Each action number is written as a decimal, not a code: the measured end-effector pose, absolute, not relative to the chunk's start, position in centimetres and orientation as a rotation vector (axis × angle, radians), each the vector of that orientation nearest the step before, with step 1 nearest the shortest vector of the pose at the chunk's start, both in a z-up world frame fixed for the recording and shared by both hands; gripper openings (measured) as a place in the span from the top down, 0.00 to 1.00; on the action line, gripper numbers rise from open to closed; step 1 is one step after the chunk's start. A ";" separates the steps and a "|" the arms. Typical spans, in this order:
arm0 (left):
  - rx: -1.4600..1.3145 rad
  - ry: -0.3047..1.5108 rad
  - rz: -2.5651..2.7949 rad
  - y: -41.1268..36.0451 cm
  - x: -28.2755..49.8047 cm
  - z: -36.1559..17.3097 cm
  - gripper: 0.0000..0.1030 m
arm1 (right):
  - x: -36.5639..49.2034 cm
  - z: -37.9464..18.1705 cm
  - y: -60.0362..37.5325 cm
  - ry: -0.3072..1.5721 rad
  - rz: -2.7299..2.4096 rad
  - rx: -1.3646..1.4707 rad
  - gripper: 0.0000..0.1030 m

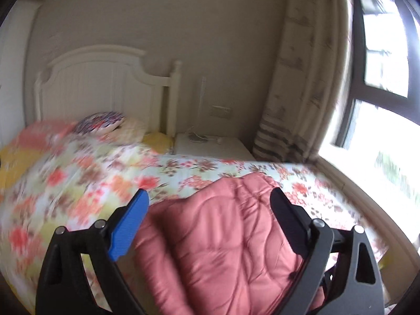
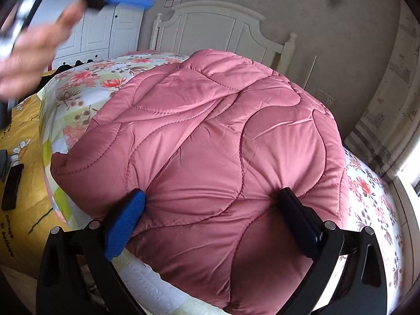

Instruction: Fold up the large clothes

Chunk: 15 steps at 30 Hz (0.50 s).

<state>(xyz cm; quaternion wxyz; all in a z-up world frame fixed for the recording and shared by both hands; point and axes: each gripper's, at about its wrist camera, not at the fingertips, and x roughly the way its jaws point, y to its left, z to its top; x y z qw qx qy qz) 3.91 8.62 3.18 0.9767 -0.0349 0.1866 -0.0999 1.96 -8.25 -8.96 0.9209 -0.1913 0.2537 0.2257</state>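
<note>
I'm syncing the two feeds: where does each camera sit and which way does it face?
Left wrist: on the left claw, raised, facing the headboard across the bed; its open fingers show.
Right wrist: on the right claw, open against the pink quilted garment; the person's left hand shows.
Shared: garment, headboard, floral bedspread.

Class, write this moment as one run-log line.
pink quilted garment: lying bunched on floral bed cover | left claw: open, raised, empty | right claw: open, fingertips against garment
</note>
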 end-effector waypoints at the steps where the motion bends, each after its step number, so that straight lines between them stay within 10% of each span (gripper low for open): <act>1: -0.040 0.411 -0.204 7.3 5.4 2.9 0.10 | 2.0 -8.9 -8.1 0.523 0.462 -0.394 0.04; 15: -0.061 0.699 -0.167 8.9 15.0 -9.3 0.02 | 1.2 -6.3 -9.4 0.539 0.599 -0.393 0.10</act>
